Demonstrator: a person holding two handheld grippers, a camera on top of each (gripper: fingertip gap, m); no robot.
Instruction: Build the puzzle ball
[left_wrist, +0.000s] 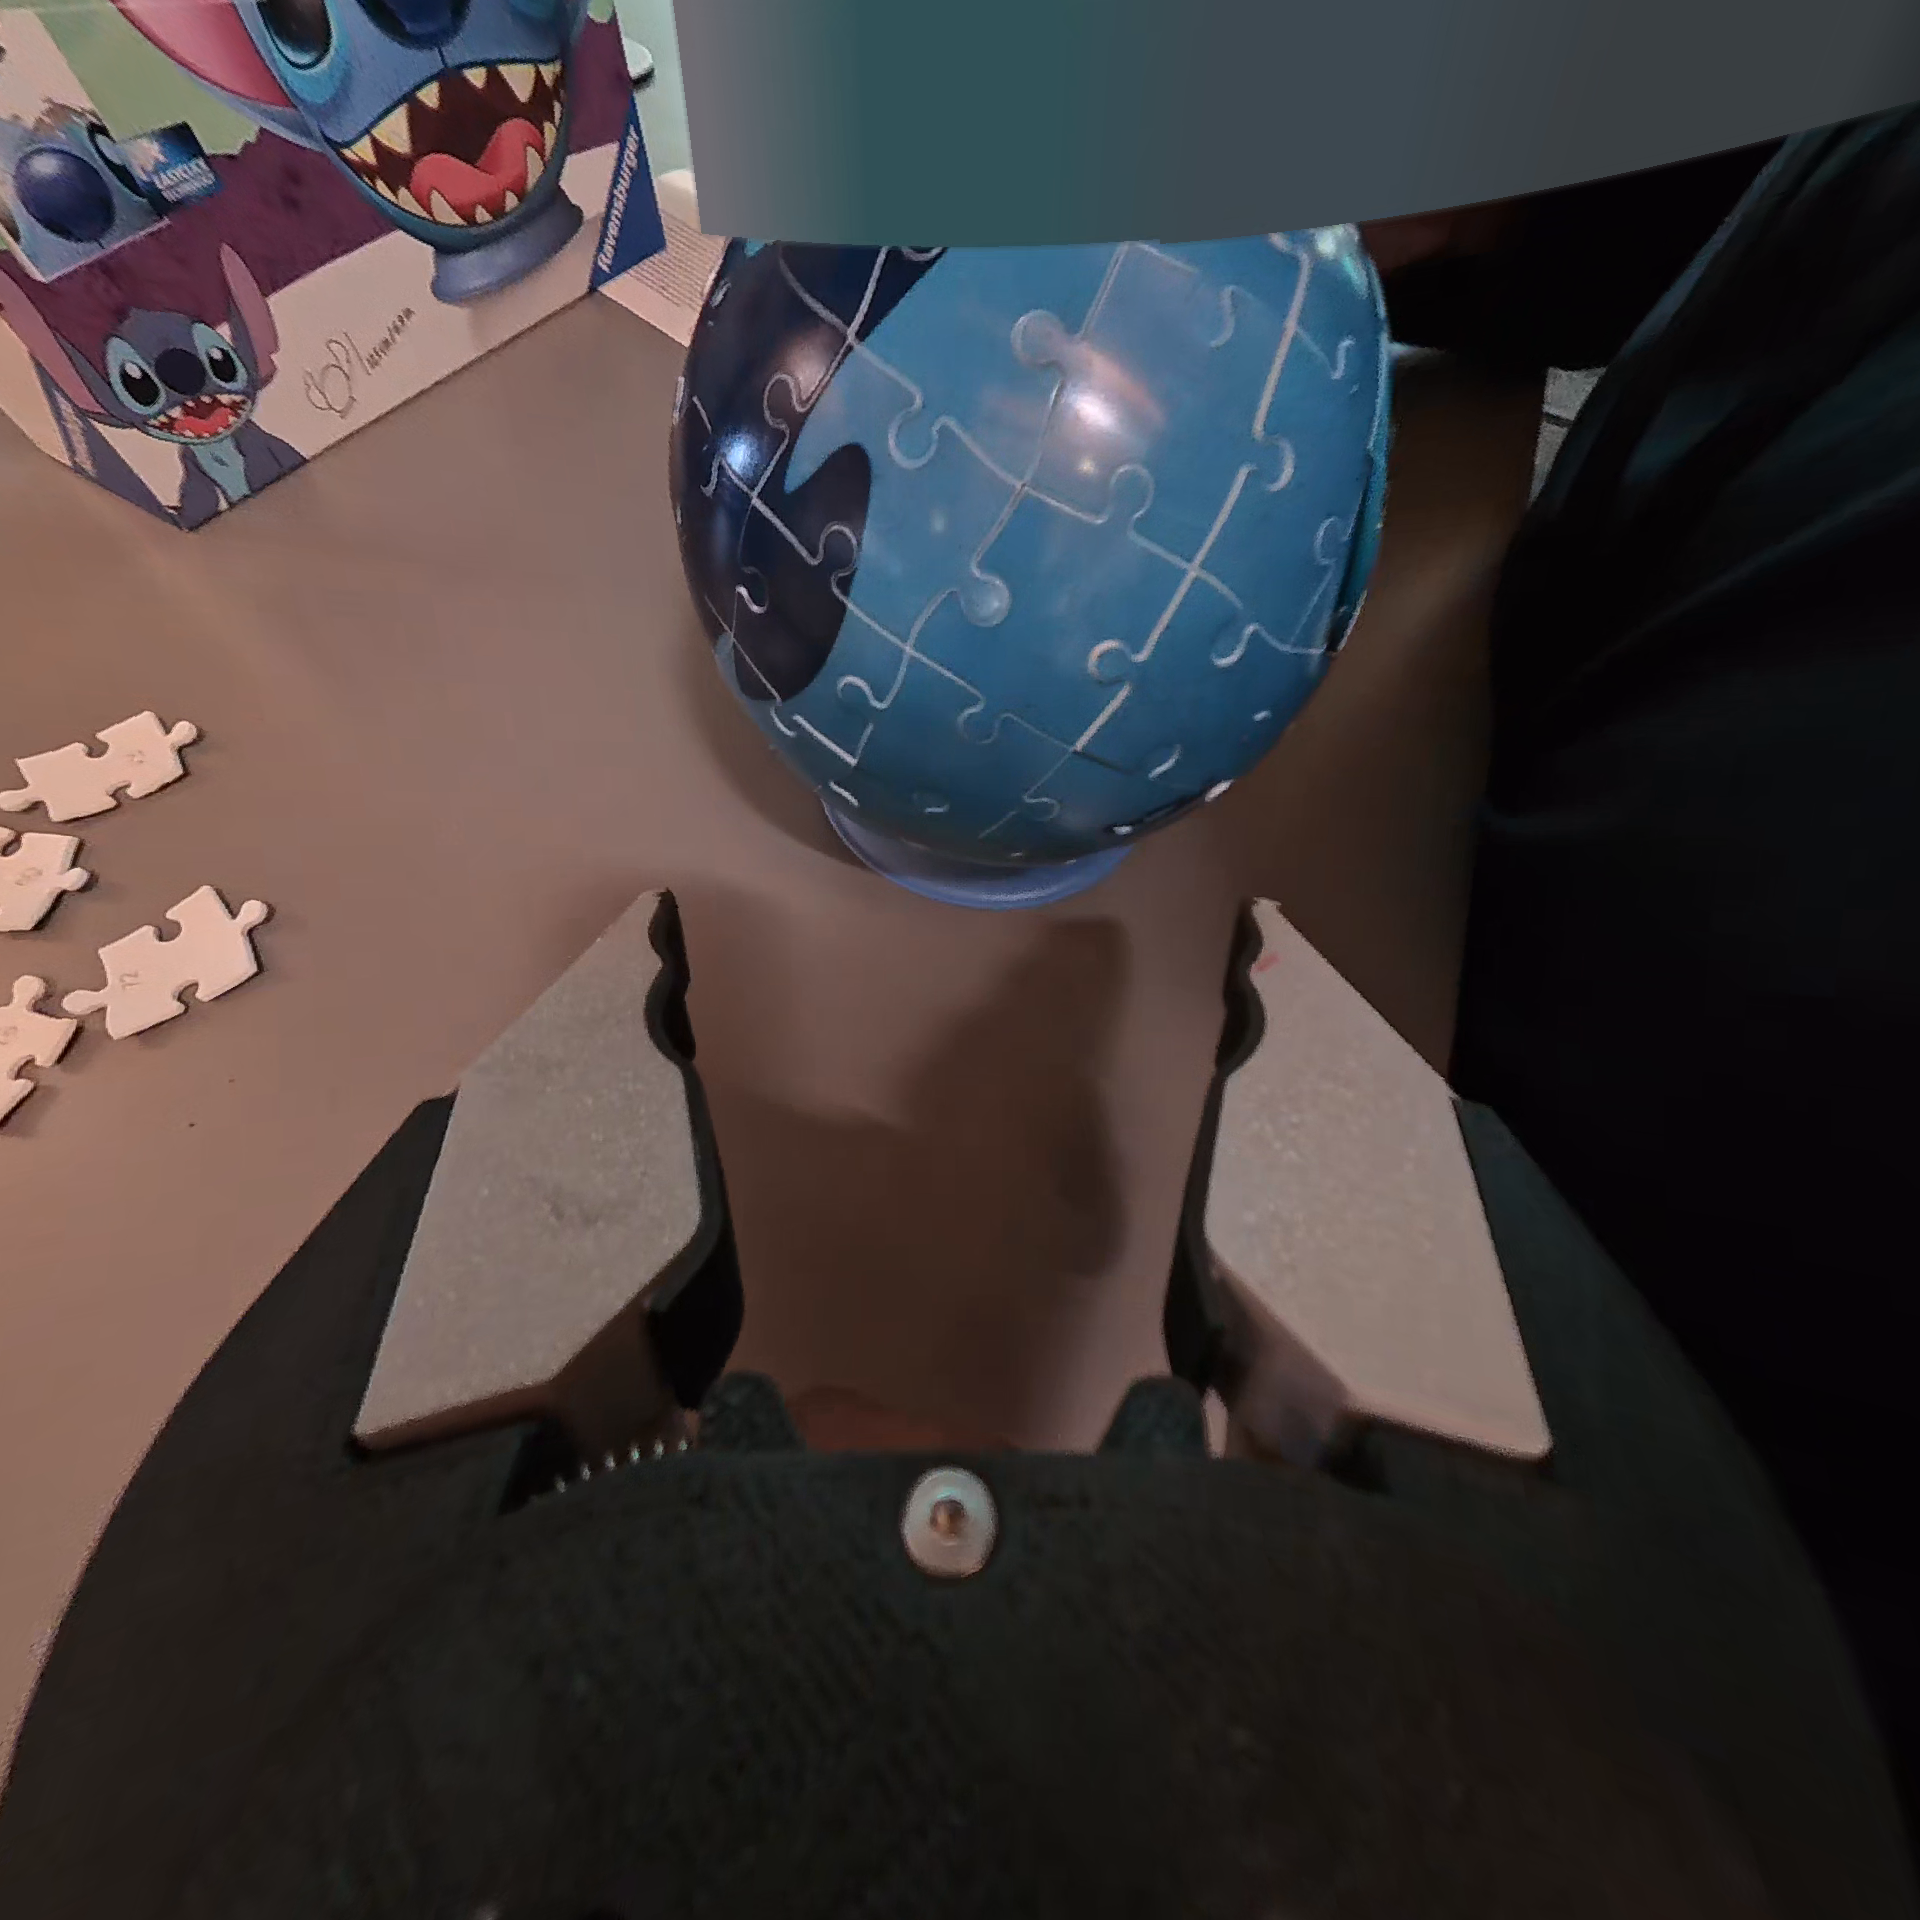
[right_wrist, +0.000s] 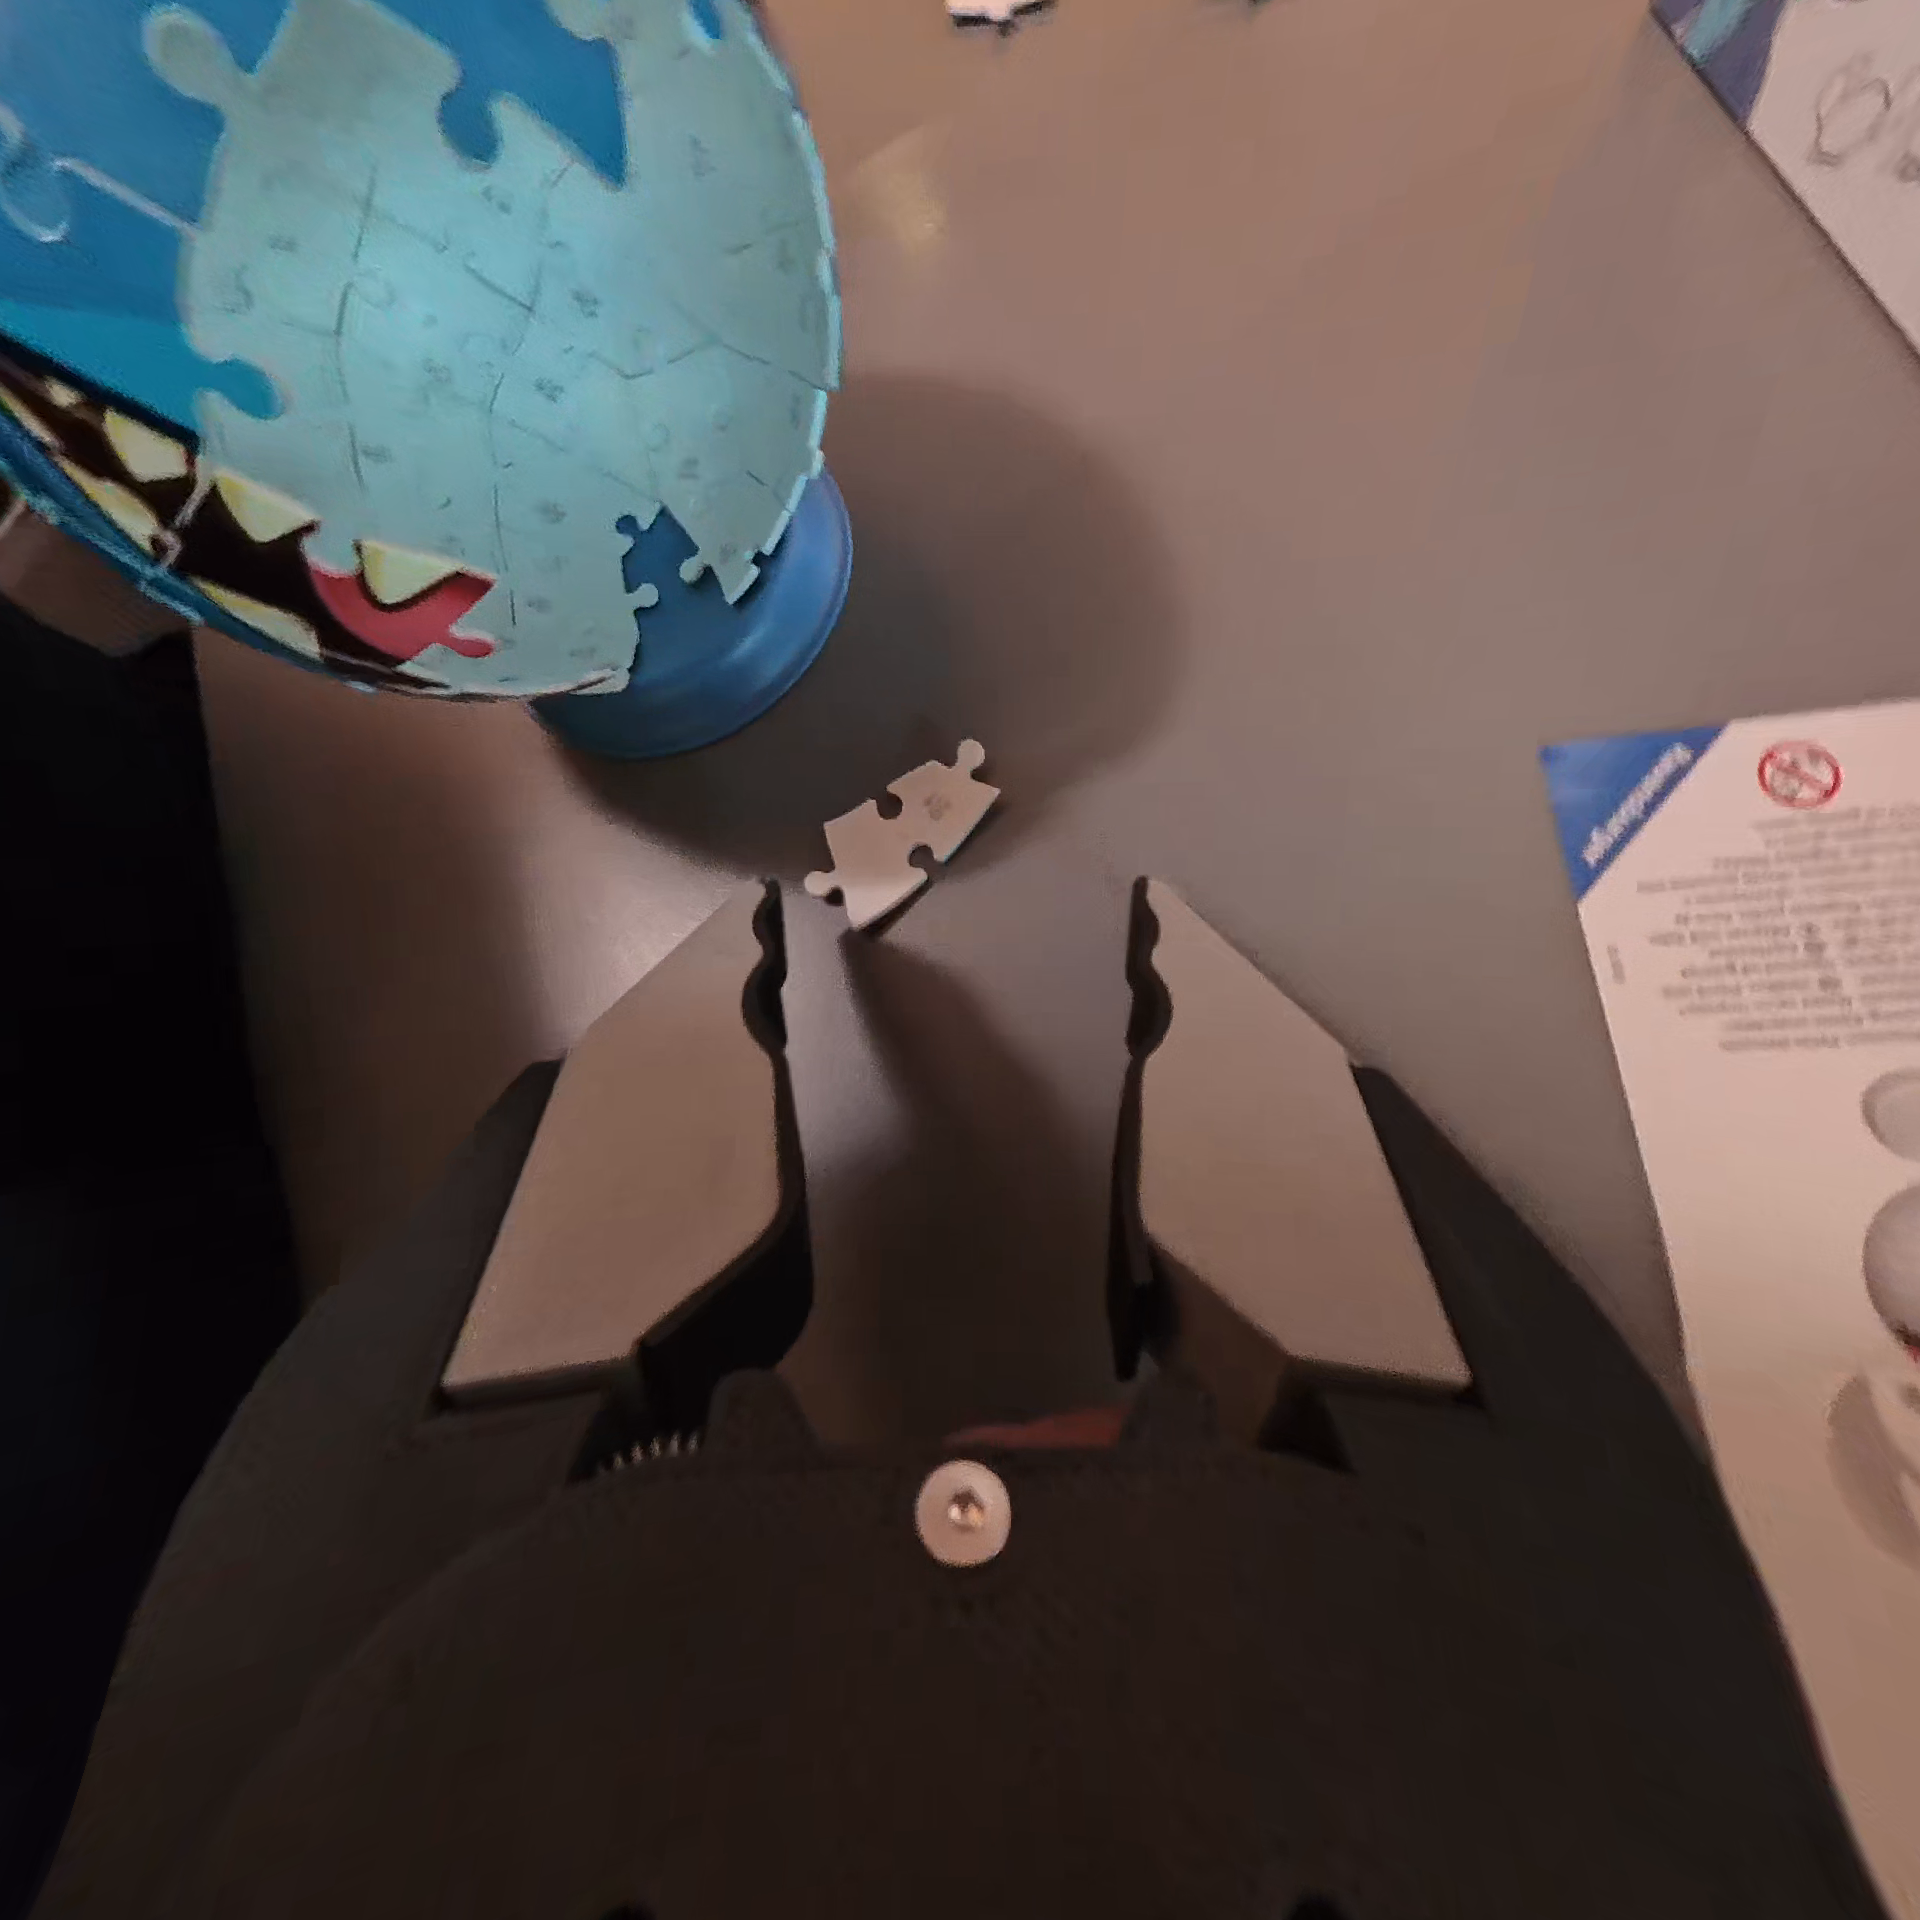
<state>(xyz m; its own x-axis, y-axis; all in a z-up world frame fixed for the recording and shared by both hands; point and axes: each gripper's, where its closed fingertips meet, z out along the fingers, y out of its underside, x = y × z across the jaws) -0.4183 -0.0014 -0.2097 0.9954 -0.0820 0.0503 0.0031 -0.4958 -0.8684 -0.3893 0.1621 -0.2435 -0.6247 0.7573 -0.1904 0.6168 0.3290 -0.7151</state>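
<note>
The blue puzzle ball (left_wrist: 1039, 540) stands on its round blue stand (left_wrist: 987, 883) on the grey table. My left gripper (left_wrist: 956, 914) is open and empty, just short of the stand. In the right wrist view the ball (right_wrist: 416, 343) shows at the upper left, with a gap that bares its pale inside and a mouth with teeth below. A joined pair of white puzzle pieces (right_wrist: 904, 831) lies face down on the table by the stand (right_wrist: 717, 655). My right gripper (right_wrist: 951, 894) is open and empty, its tips just behind that pair.
Several loose white pieces (left_wrist: 135, 935) lie at the left of the table. The puzzle box (left_wrist: 312, 239) stands at the far left. An instruction sheet (right_wrist: 1766, 1039) lies at the right. A person's dark clothing (left_wrist: 1714, 727) is at the right. The gap from one gripper's tips to the other's is roughly 20 centimeters.
</note>
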